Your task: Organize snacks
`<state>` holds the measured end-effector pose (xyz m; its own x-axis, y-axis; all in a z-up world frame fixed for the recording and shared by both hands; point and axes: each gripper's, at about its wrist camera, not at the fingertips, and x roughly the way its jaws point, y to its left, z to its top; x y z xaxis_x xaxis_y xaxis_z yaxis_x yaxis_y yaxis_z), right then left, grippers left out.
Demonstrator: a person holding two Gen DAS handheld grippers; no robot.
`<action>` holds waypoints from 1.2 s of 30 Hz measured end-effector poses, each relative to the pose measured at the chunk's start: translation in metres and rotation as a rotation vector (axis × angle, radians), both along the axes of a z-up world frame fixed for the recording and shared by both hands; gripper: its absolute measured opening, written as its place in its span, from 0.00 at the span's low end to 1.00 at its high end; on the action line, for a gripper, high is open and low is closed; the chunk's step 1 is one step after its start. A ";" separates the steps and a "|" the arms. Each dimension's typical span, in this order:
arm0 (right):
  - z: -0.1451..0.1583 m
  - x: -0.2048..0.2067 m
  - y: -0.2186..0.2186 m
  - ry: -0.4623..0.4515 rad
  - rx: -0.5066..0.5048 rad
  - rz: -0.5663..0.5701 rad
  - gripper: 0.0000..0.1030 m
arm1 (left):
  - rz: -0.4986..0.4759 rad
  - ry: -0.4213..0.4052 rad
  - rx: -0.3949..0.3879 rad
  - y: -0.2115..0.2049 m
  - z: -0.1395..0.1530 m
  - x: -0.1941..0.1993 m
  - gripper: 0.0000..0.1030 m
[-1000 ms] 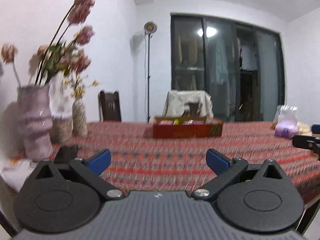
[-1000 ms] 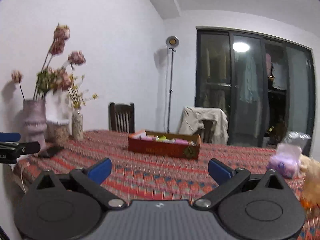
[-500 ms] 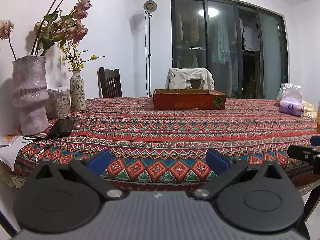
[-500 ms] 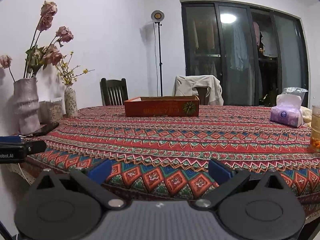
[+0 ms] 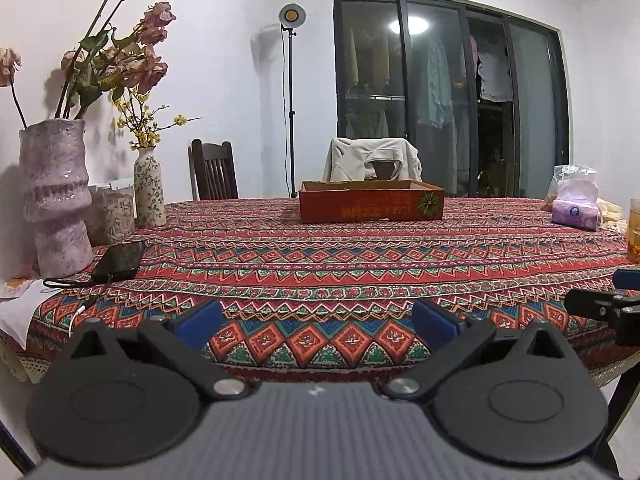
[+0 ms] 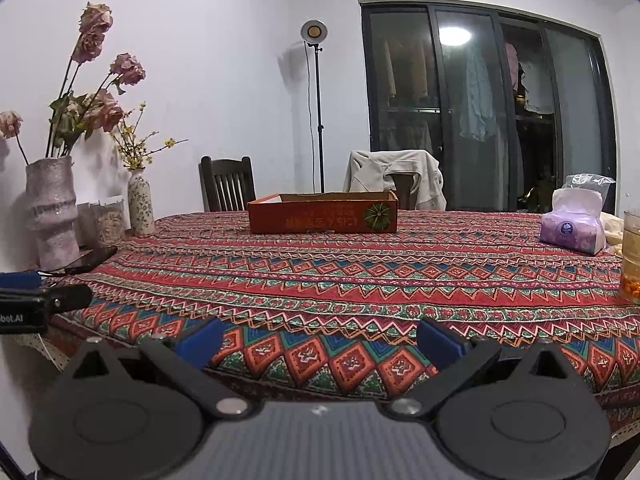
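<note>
Snacks cannot be seen from this low angle; only the red snack box shows, sitting on the far side of the surface, which wears a red patterned cloth. What lies inside the box is hidden by its wall.

The left gripper sits at the near edge of the surface. Its two blue fingers are wide apart. It holds nothing and touches nothing. The right gripper is beside it, also at the near edge. Its blue fingers are wide apart too, with nothing between them. Each gripper peeks into the side of the other one's view.

The box is well apart from both grippers, across most of the cloth.

On the left side stand a big pink vase with dried flowers and a small flowered vase. A black phone with a cable lies near the big vase. On the right side sit a purple tissue pack and a glass with a yellowish drink. A dark chair and a chair with a pale jacket over it stand behind the surface.
</note>
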<state>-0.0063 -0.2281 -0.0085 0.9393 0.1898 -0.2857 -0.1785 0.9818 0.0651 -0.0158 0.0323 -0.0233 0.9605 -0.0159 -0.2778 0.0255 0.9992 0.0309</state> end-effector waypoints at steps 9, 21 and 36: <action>-0.001 0.001 0.001 0.004 -0.004 0.001 1.00 | 0.001 0.000 0.000 0.001 0.001 0.000 1.00; -0.003 0.000 0.001 0.006 -0.005 0.001 1.00 | 0.003 -0.002 -0.001 0.001 0.001 0.000 1.00; -0.003 0.000 0.001 0.012 0.000 0.009 1.00 | 0.000 -0.002 0.004 0.001 0.003 0.000 1.00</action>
